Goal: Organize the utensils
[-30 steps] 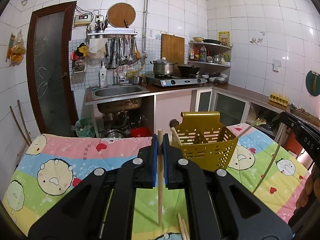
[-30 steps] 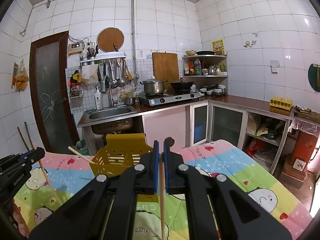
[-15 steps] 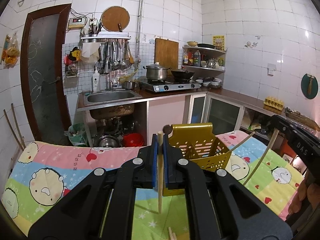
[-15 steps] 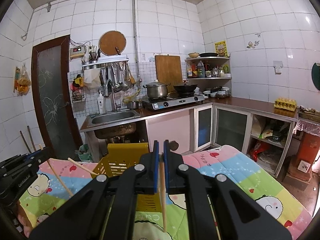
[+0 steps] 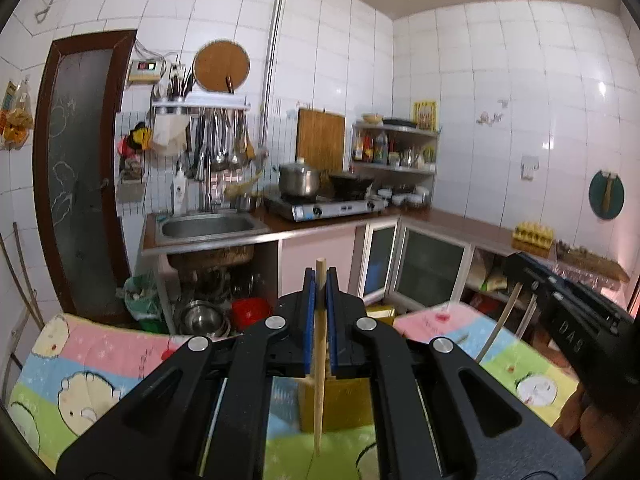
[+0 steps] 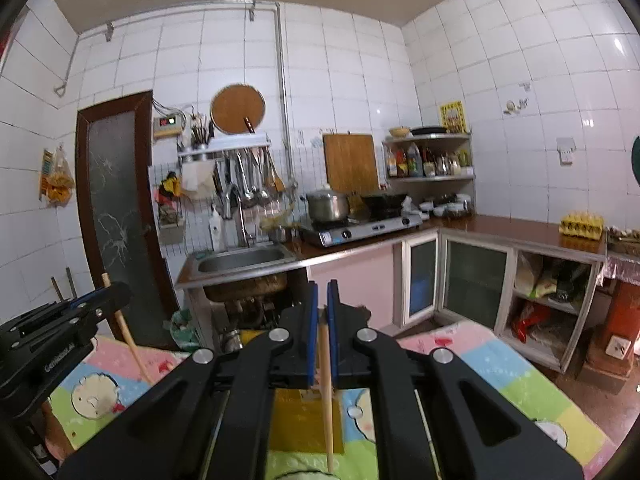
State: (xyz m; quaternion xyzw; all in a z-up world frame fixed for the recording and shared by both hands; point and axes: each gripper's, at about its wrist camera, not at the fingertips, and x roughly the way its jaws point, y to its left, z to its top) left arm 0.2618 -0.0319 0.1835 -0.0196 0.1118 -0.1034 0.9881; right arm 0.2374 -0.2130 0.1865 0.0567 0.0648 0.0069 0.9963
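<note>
My left gripper point(image 5: 320, 280) is shut on a wooden chopstick point(image 5: 319, 380) that hangs almost upright between its blue pads. Behind and below it stands the yellow utensil basket point(image 5: 340, 404), mostly hidden by the jaws. My right gripper point(image 6: 323, 292) is also shut on a wooden chopstick point(image 6: 327, 400), held upright above the same yellow basket point(image 6: 304, 420). In the left wrist view the right gripper point(image 5: 520, 264) shows at the right edge with its chopstick point(image 5: 500, 320). In the right wrist view the left gripper point(image 6: 120, 292) shows at the left edge with its chopstick point(image 6: 130, 336).
A cartoon-print cloth point(image 5: 80, 380) covers the table under both grippers. Beyond it are a sink counter point(image 5: 208, 228), a gas stove with a pot point(image 5: 300, 180), glass-door cabinets point(image 6: 472, 280) and a dark door point(image 5: 76, 168) at the left.
Both grippers have risen with their chopsticks; the yellow basket and the table cloth have dropped lower in both views and the basket is now largely hidden behind the jaws.
</note>
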